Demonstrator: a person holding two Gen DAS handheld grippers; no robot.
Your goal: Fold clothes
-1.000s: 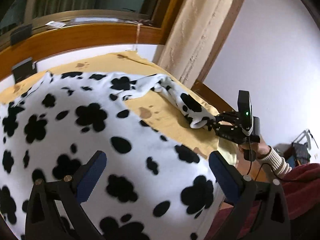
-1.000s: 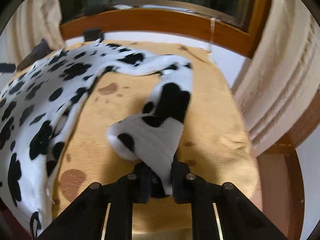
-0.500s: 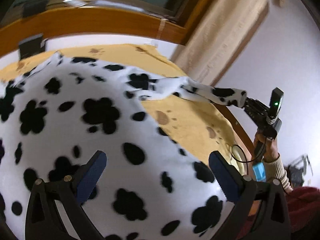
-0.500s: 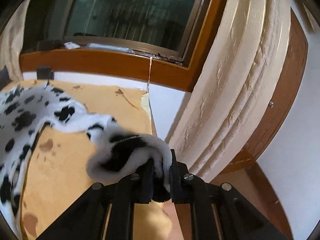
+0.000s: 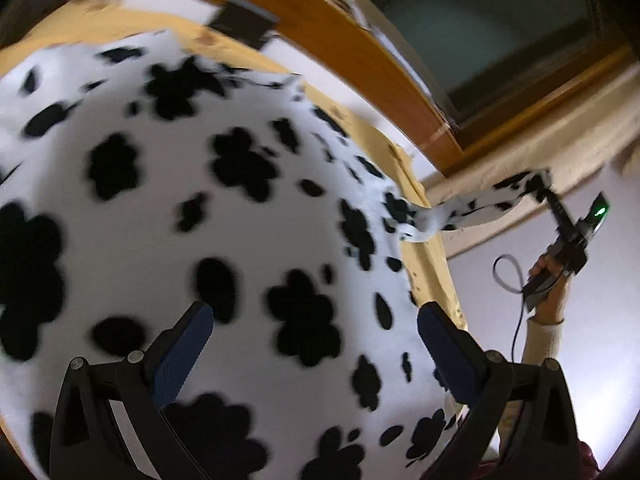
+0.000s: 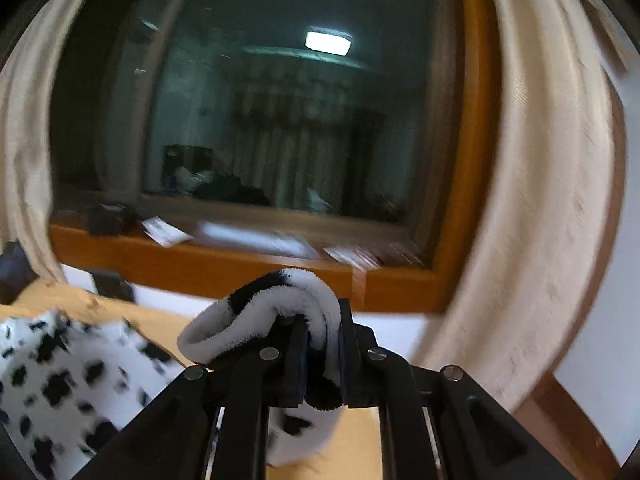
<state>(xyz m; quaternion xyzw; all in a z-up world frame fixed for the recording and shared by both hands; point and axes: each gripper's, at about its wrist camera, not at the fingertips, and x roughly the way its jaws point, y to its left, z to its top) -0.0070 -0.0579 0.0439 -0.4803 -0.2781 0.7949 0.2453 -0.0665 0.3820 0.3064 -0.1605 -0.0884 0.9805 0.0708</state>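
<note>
One fluffy white fleece garment with black cow spots (image 5: 248, 240) spread on the tan paw-print bed cover (image 5: 430, 256); sleeve (image 5: 492, 204) lifted.
Soft, light, limp, likely droops; grab cuffs or hems; right gripper (image 6: 323, 354) clamped on the sleeve cuff (image 6: 280, 300); left gripper (image 5: 312, 344) wide, empty; sleeve's long axis runs from body up to the right.

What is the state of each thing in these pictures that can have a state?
Left tool: open, empty, above the garment.
Right tool: shut on the sleeve end.
Spotted garment: body spread on the yellow cover.
Sleeve: lifted, stretched out to the side.
Curtain: drawn aside.
Yellow cover: lies flat, partly covered by the garment.
</note>
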